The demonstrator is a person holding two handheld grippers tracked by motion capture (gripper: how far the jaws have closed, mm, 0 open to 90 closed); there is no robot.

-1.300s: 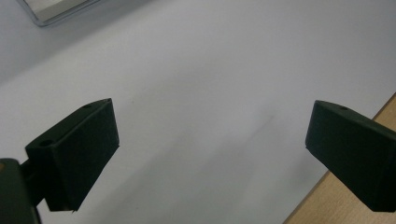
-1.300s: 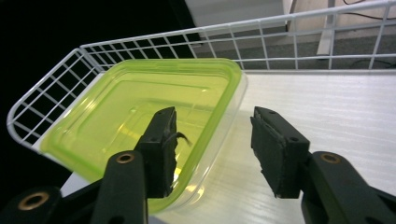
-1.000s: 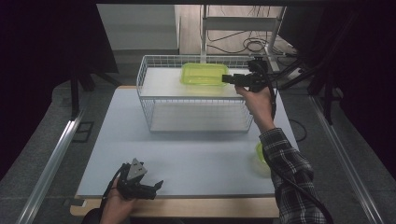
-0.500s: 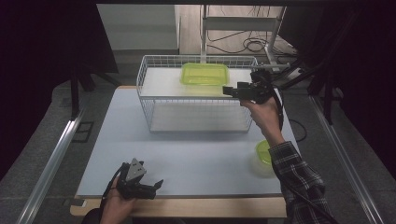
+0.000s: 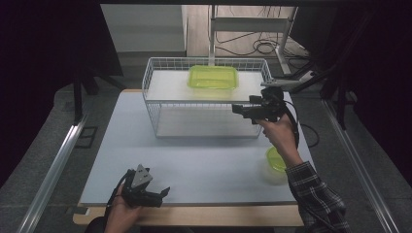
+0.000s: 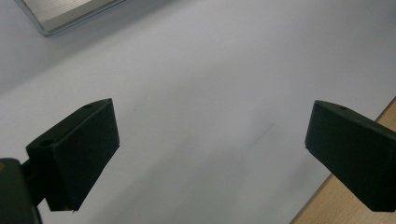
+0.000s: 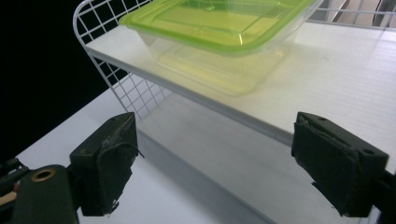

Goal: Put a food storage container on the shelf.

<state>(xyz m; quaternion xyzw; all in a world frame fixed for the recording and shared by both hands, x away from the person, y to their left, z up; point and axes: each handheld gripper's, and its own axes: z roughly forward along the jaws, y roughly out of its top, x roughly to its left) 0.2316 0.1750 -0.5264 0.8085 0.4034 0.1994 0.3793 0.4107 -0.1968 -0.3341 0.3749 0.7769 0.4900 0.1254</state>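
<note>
Centrally, on the pale table, stands a white wire rack with two shelves; every place below is given relative to it. No brand, label or other writing can be read on any thing shown.

Upper shelf of the rack: a clear rectangular container with a green lid rests on the white shelf board, toward the rack's far right part. In the right gripper view the same container sits closed near the shelf's front edge; its clear body shows nothing legible inside, and its contents cannot be told. Lower shelf: bare white board.

Right gripper: held level at the rack's right front corner, pointing across its front at about the height of the upper shelf. Its jaws have just been opening and now stand wide apart, with nothing between them; the container lies beyond the jaws, apart from them.

Round container with a green lid: on the table in front of the rack and to its right, partly behind the person's right forearm. Its contents cannot be told.

Left gripper: well in front of the rack, near the table's front edge, resting low in the left hand. Its jaws are spread wide over bare table surface and hold nothing.
</note>
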